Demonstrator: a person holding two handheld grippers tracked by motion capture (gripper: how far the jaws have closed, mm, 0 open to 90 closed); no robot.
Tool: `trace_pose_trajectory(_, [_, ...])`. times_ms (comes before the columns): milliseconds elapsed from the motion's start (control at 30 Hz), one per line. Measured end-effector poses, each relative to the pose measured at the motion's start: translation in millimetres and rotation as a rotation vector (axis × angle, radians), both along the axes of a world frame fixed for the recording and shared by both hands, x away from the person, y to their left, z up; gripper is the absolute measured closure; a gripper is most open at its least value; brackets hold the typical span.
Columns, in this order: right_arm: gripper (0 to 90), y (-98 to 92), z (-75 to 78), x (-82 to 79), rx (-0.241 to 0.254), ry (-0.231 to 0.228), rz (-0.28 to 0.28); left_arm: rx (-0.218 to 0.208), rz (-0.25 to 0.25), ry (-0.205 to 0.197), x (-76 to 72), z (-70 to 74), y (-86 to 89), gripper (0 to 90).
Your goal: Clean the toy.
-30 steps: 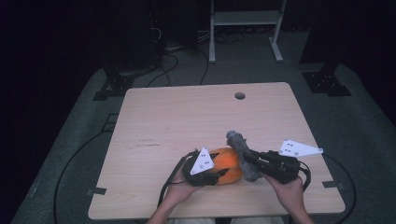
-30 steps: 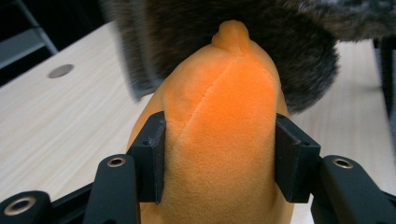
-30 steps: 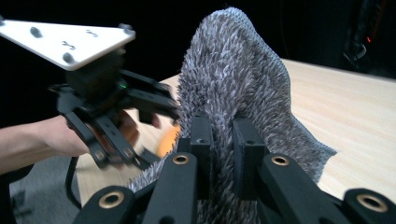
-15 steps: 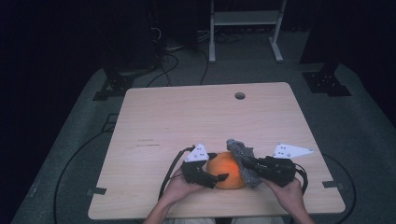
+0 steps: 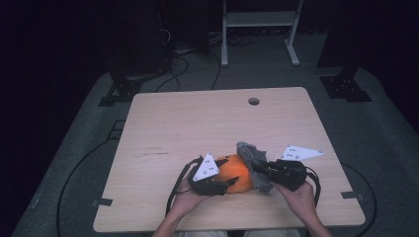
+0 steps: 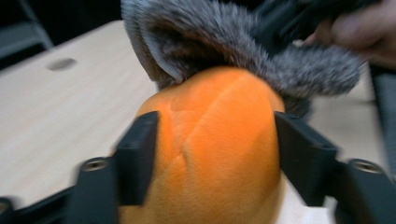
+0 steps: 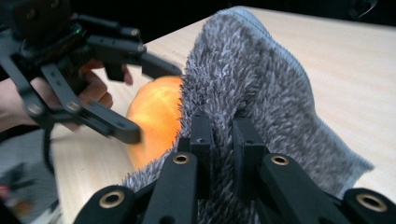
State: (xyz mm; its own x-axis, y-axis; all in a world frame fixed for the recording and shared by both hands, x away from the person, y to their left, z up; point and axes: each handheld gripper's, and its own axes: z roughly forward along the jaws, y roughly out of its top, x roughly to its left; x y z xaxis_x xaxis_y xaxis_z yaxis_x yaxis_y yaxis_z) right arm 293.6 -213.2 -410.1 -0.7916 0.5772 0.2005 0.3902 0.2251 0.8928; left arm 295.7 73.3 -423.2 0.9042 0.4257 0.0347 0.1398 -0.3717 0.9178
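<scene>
Since a second ago both grippers have slid a little toward the near edge of the counter, and the grey three-cornered plate on the right one has swung from pointing out at 3 o'clock to lying nearer the middle. Between them sits the orange plush ball, resting on the wood near the counter's 6 o'clock edge, slightly right of centre.

At 9 o'clock of the ball, the left gripper has its two black jaws set around the ball's sides. Those jaws have just been closing after opening wider, and in the left gripper view the ball fills the gap between them, each inner face lying against the orange fabric so that the ball is clasped.

Coming in from 3 o'clock, the right gripper has its jaws squeezed tight on the grey furry cloth. In the right gripper view the two jaws stand almost together with the cloth pinched between them, its pile bulging out on either side. From that pinch the cloth arches up and drapes over the ball's 3 o'clock side and top, touching it.

A round hole lies in the counter toward 12 o'clock, well apart from the work. Beyond the far edge, at 12 o'clock, stand the legs of a white frame on the dark floor.
</scene>
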Motion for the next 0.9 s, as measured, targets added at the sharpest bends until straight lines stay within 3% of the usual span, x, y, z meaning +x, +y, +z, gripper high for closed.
trace_pose_trajectory(100, [80.2, -5.8, -6.7, -5.8, -0.019, 0.016, 0.009, -0.066, -0.011, 0.078, 6.7, -0.3, 8.7, 24.4])
trace_pose_trajectory(200, [80.1, -10.7, -7.4, -11.6, -0.048, 0.021, 0.020, -0.061, 0.015, 0.120, 10.5, -2.6, 11.1, 22.7])
trace_pose_trajectory(233, [80.1, -10.7, -7.2, -13.6, -0.041, 0.022, 0.032, -0.051, 0.013, 0.112, 8.9, -4.3, 10.7, 28.6])
trace_pose_trajectory(333, [80.1, 1.9, -3.2, -19.3, -0.059, 0.003, 0.088, 0.013, -0.007, 0.023, -1.8, -5.5, 3.5, 39.1])
trace_pose_trajectory(400, [80.1, 9.2, -1.5, -19.6, -0.070, -0.001, 0.113, 0.030, -0.023, 0.009, -4.8, -4.6, 3.5, 41.8])
trace_pose_trajectory(467, [80.2, 7.5, -3.7, -17.8, -0.056, 0.017, 0.120, -0.003, -0.036, 0.040, -2.1, -3.7, 9.2, 39.6])
trace_pose_trajectory(533, [80.2, 4.0, -5.0, -18.3, -0.053, 0.024, 0.126, -0.037, -0.004, 0.043, 0.9, -1.5, 13.2, 29.5])
trace_pose_trajectory(633, [80.2, 4.1, -5.6, -20.7, -0.060, 0.029, 0.149, -0.032, 0.055, 0.135, 10.9, -2.7, 11.5, 9.9])
trace_pose_trajectory(700, [80.2, 7.4, -4.1, -22.5, -0.068, 0.025, 0.157, -0.030, 0.021, 0.182, 12.7, -9.5, 9.8, 13.4])
trace_pose_trajectory(733, [80.3, 8.2, -2.1, -22.6, -0.069, 0.023, 0.155, -0.030, 0.014, 0.162, 10.3, -10.3, 9.5, 22.9])
trace_pose_trajectory(767, [80.3, 7.6, -0.5, -22.8, -0.068, 0.015, 0.150, -0.015, 0.002, 0.116, 6.3, -9.3, 8.8, 29.4])
trace_pose_trajectory(800, [80.4, 5.7, 2.7, -23.5, -0.054, -0.003, 0.140, 0.020, 0.008, 0.029, -0.6, -4.6, 5.1, 35.4])
trace_pose_trajectory(833, [80.4, 5.7, 2.7, -23.5, -0.054, -0.003, 0.140, 0.020, 0.008, 0.029, -0.6, -4.6, 5.1, 40.8])
trace_pose_trajectory(867, [80.4, -1.2, 13.4, -24.6, -0.017, -0.048, 0.104, 0.024, 0.037, -0.029, -4.8, -1.3, 1.5, 42.0])
trace_pose_trajectory(900, [80.4, -3.1, 16.0, -24.0, -0.015, -0.057, 0.091, 0.026, 0.049, -0.060, -6.5, -0.5, -0.3, 42.5])
